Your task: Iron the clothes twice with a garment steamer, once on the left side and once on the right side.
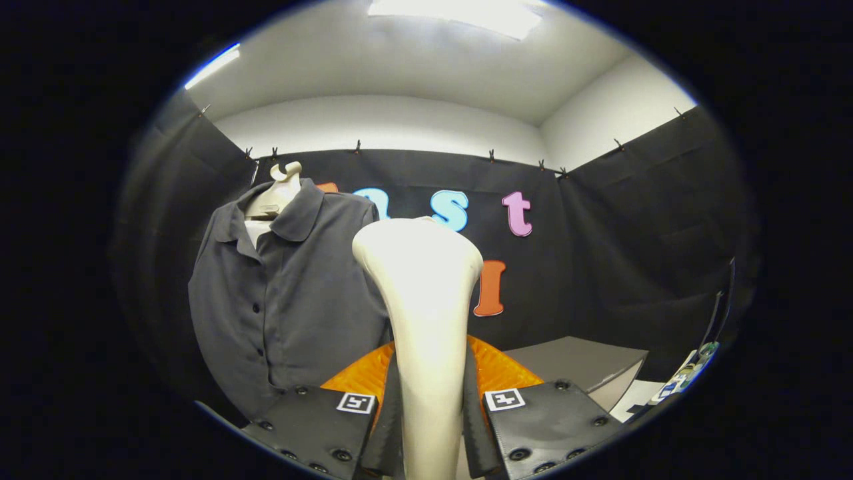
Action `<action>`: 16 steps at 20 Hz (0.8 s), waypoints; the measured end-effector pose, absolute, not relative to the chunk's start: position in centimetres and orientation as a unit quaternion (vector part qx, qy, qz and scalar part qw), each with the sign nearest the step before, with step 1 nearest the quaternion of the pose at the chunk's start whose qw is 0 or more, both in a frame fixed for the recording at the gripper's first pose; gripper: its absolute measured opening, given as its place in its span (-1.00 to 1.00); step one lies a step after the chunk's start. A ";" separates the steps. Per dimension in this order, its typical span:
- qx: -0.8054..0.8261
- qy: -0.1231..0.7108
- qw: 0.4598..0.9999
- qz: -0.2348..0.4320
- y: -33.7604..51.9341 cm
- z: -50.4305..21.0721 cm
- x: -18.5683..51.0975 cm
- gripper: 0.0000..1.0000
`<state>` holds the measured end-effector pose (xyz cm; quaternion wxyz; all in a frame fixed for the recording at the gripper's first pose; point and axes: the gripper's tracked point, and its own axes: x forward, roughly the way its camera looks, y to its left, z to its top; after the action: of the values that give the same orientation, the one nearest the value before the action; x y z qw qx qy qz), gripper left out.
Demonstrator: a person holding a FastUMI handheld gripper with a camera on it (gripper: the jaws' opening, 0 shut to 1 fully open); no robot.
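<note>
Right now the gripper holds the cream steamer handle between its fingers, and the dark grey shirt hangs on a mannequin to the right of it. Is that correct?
Not quite. The gripper view shows the dark grey shirt on the mannequin left of the steamer, not right. The gripper does clamp its handle.

One dark grey buttoned shirt (286,300) hangs on one cream mannequin (280,193); one cream plastic garment steamer (423,320) sits pinched between one gripper's (432,427) two fingers.
</note>
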<state>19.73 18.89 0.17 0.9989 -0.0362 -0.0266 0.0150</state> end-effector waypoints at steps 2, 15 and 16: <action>-0.030 -0.030 0.999 0.021 21.1 0.6 18.7 -0.08; -0.034 -0.018 0.998 0.046 34.7 -1.1 24.3 -0.08; -0.040 -0.015 0.998 0.047 35.3 -1.5 24.9 -0.08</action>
<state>24.93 35.33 -1.46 0.9980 -0.0399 -0.0147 0.0469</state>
